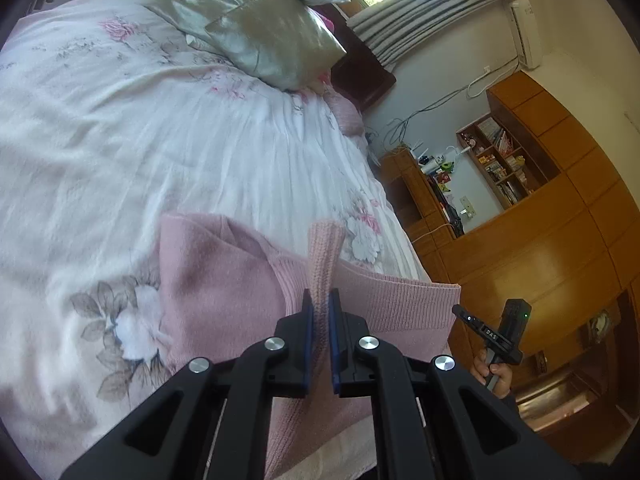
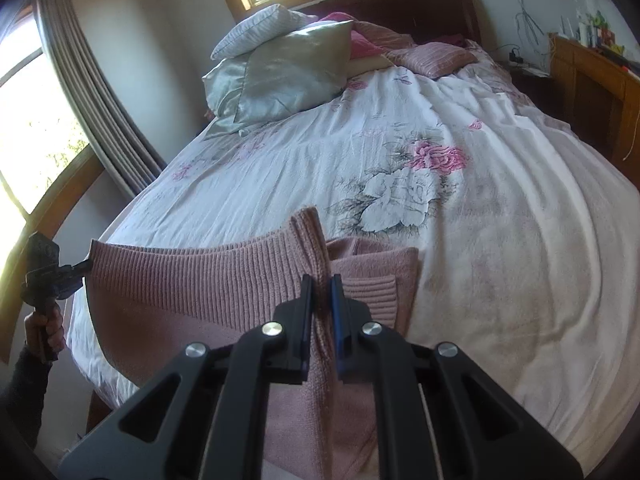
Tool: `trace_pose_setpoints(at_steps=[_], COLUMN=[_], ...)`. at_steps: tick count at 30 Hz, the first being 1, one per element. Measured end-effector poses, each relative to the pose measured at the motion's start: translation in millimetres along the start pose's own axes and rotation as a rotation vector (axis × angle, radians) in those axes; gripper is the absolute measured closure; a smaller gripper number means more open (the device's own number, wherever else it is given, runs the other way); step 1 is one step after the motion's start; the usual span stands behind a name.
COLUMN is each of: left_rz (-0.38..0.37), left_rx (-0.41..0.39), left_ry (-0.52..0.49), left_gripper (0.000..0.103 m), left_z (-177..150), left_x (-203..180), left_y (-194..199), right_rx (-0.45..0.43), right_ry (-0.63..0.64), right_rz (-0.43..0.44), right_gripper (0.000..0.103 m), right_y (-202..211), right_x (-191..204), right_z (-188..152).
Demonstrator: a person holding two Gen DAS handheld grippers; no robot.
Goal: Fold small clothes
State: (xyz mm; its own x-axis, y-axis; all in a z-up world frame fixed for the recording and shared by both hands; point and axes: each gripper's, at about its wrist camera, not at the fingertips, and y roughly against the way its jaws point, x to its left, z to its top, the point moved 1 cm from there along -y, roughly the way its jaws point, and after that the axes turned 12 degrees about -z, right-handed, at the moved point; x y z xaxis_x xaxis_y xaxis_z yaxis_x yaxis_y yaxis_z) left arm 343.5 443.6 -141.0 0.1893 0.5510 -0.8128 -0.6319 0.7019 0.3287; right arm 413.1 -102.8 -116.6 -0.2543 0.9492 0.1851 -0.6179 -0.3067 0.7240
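Observation:
A pink knitted sweater [image 1: 224, 280] lies on the near end of the bed, its ribbed hem lifted and stretched between both grippers. My left gripper [image 1: 320, 300] is shut on one corner of the ribbed hem, which stands up between the blue pads. In the right wrist view the same sweater [image 2: 192, 288] hangs taut, and my right gripper [image 2: 321, 286] is shut on the other hem corner. The right gripper [image 1: 494, 330] also shows in the left wrist view, held by a hand; the left gripper [image 2: 52, 270] shows at the left edge of the right wrist view.
The bed carries a white floral quilt [image 2: 400, 152]. Silver and striped pillows [image 2: 288, 64] pile up at the headboard. Wooden wardrobes and shelves [image 1: 540, 208] stand past the bed's side. Curtained windows [image 2: 96, 92] line the other side.

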Motion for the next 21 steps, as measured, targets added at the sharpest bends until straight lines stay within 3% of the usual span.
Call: trace_pose_setpoints(at_steps=[7, 17, 21], left_rz=[0.06, 0.177, 0.142], left_rx=[0.032, 0.098, 0.075], left_ry=[0.043, 0.245, 0.269], left_gripper=[0.097, 0.097, 0.097], left_z=[46, 59, 64], left_x=[31, 122, 130], left_y=[-35, -92, -94], right_rx=[0.056, 0.261, 0.261], right_ry=[-0.096, -0.116, -0.124], right_rz=[-0.032, -0.135, -0.133], right_gripper=[0.096, 0.096, 0.096], right_y=[-53, -155, -162], right_x=[-17, -32, -33], right_z=[32, 29, 29])
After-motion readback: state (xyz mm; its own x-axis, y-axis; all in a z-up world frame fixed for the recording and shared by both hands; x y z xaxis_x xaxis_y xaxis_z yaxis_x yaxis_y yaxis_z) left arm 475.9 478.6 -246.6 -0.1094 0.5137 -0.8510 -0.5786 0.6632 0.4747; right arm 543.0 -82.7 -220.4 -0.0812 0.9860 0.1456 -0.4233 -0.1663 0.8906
